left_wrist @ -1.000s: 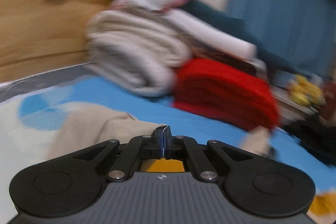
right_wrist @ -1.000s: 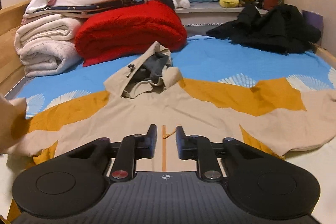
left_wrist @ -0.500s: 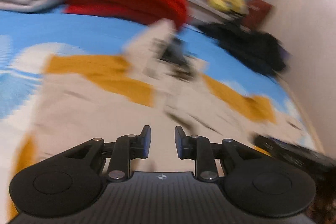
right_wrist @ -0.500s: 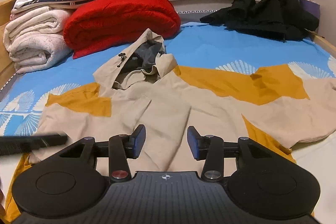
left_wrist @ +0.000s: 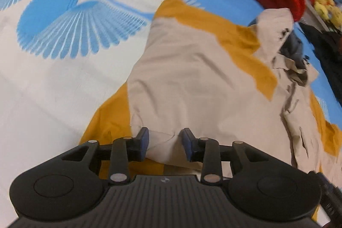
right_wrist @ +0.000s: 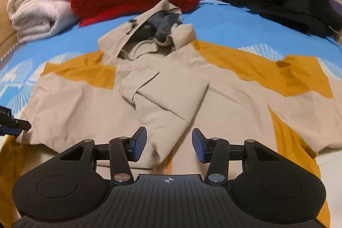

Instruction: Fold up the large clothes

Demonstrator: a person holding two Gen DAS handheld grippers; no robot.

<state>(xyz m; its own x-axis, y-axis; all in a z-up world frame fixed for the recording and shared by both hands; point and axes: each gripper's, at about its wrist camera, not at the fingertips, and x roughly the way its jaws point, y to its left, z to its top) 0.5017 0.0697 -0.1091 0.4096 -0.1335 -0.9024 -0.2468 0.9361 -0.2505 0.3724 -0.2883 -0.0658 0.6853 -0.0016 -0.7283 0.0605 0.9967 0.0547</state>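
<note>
Jacket (right_wrist: 171, 99), beige and mustard, spread on the blue bedsheet (right_wrist: 224, 20), left sleeve lying across its chest as a first fold; my left gripper (left_wrist: 165, 140) and right gripper (right_wrist: 168, 143) both gape empty above the hem.

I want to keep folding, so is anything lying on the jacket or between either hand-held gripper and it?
Nothing visible. The left hand-held gripper and right hand-held gripper are both open directly over the beige and mustard jacket.
</note>
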